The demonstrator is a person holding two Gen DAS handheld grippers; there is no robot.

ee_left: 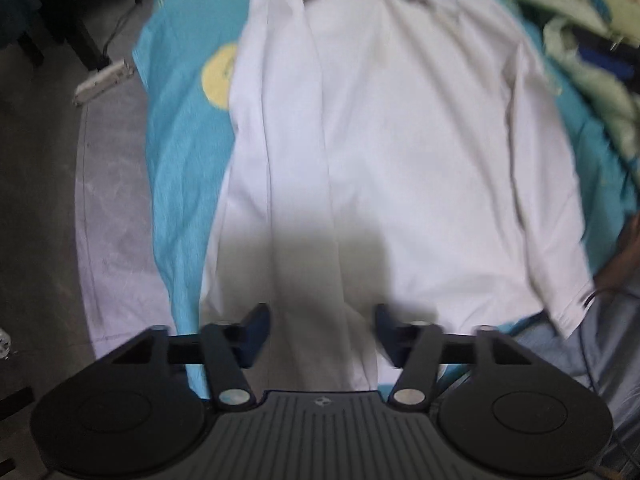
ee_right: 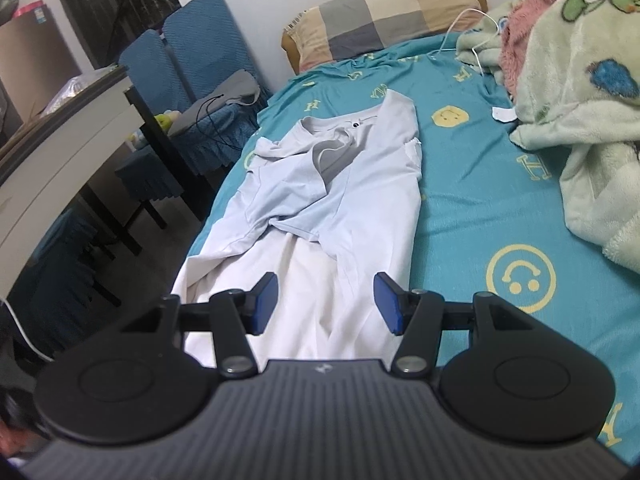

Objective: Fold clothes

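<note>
Around the white shirt point(ee_right: 320, 200), which lies spread lengthwise along the bed point(ee_right: 480, 208) on a teal sheet with yellow smiley faces, several things crowd in: a heaped green fleece blanket point(ee_right: 580, 128) well to the shirt's right, a checked pillow point(ee_right: 384, 12) beyond its collar, a white charging cable point(ee_right: 476, 52) between pillow and blanket, and blue-covered chairs point(ee_right: 192, 64) off the bed to the shirt's left. Nothing lies on the shirt itself. Over the shirt's hem the left gripper point(ee_left: 322, 338) looks steeply down, its fingers point(ee_left: 256, 332) apart with cloth beneath them but nothing pinched. At the same end, the right gripper point(ee_right: 326, 304) tilts gently downward along the shirt, fingers point(ee_right: 266, 302) spread and empty.
</note>
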